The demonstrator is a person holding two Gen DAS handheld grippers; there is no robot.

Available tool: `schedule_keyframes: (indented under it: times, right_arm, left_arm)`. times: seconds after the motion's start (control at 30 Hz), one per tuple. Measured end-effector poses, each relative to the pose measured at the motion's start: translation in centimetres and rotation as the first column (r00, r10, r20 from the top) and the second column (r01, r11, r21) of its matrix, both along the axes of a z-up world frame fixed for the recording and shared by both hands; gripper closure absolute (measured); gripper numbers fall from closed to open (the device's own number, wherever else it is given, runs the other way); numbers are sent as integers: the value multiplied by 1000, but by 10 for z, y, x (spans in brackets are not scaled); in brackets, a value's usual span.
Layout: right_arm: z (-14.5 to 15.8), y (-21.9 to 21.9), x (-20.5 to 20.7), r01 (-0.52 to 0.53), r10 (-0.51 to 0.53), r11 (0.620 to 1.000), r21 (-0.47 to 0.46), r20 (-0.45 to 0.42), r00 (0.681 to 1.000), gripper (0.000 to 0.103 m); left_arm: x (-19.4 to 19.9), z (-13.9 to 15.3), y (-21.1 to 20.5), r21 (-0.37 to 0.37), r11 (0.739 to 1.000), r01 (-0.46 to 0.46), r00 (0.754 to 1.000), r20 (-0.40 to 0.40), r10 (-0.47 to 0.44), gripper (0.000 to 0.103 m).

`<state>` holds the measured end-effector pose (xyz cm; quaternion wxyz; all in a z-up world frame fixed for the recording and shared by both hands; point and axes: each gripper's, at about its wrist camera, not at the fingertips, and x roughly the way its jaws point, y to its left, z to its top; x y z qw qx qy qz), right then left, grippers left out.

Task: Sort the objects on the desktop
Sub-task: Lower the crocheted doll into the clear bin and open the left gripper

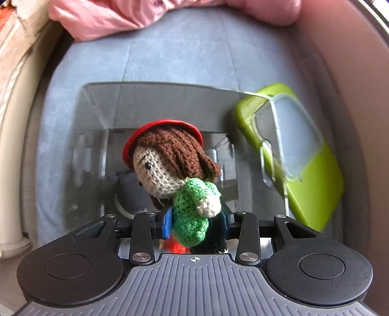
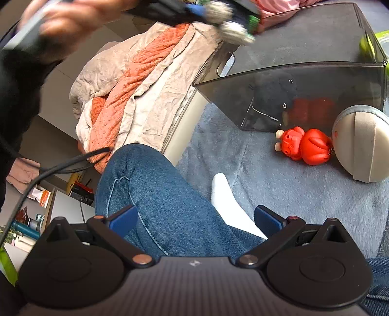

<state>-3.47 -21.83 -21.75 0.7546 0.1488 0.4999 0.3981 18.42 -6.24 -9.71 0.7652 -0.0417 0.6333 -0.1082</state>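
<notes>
My left gripper [image 1: 194, 222] is shut on a crochet doll [image 1: 170, 167] with brown hair, a red hat and a green sleeve, held above the open smoky grey plastic bin [image 1: 155, 107]. A dark grey soft item [image 1: 132, 192] lies inside the bin. In the right wrist view the bin [image 2: 316, 80] stands at the upper right, and the blurred left gripper with the doll [image 2: 231, 21] is above its left rim. A red toy figure [image 2: 306, 145] lies on the blue blanket beside a grey round case [image 2: 362, 145]. My right gripper [image 2: 194, 223] is open and empty over a jeans-clad leg.
A green lidded box [image 1: 296, 155] leans at the bin's right side. A pink cloth [image 1: 126, 17] lies beyond the bin. A person's leg in jeans [image 2: 158, 206] and white sock [image 2: 228, 204] rest on the blue blanket [image 2: 279, 194]. A crumpled beige and orange cloth [image 2: 136, 90] lies left.
</notes>
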Motion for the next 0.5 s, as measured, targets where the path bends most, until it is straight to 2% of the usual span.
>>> schedule_keyframes:
  times: [0.13,0.23,0.37,0.5]
  right_arm:
    - [-3,-1,2,9,-9,1000,-4,-14,1000,0]
    - [-6,-1,4,10,-11,1000,-9,-28,1000,0]
    - [-11,0,7,2,-3,1000,-22,-45,999,0]
    - [-15,-1,10,9,-11,1000,-29,-66,998,0]
  left_arm:
    - [24,-47,-23,-7,1000,17,999,-37,-17,63]
    - [31,-78,-43,11,995,94,991,-92,-93,62]
    - [34,-113,-58,69,975,209,955,-229,-189,60]
    - [30,-122,-58,130,949,287,933,-265,-245,59]
